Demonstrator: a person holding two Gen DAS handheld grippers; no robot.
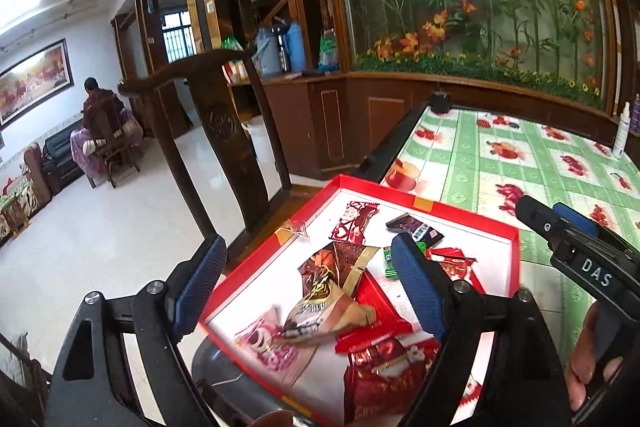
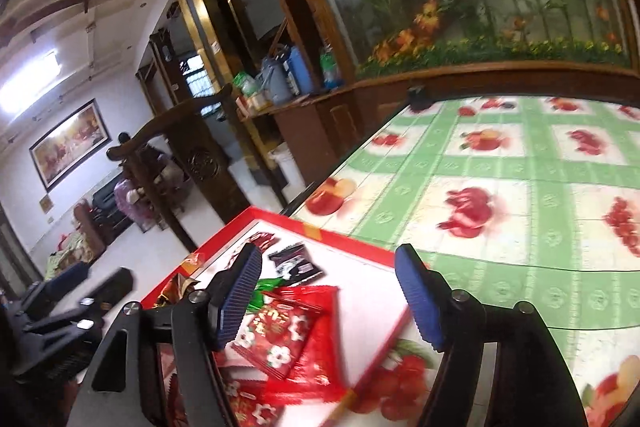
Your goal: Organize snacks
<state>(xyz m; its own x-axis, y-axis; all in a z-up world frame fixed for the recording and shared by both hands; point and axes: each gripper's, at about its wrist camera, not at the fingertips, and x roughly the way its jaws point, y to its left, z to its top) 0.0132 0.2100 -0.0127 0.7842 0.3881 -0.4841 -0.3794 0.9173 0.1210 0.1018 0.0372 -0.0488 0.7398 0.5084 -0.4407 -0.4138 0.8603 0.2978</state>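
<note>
While both sets of jaws stand apart and hold nothing, we note the left gripper (image 1: 308,283) and the right gripper (image 2: 332,293) hover over the red box (image 1: 472,217). Snack packets (image 1: 356,271) lie loose inside it, overlapping and unsorted; a red packet (image 2: 296,339) sits below the right jaws. We judge gathering largely done, since we see no snack outside the box, with arranging left. The box rests at the corner of the table (image 2: 500,227), which is covered in a green fruit-print cloth. Beyond stand a wooden chair (image 1: 224,131), a flower mural and a tiled floor.
</note>
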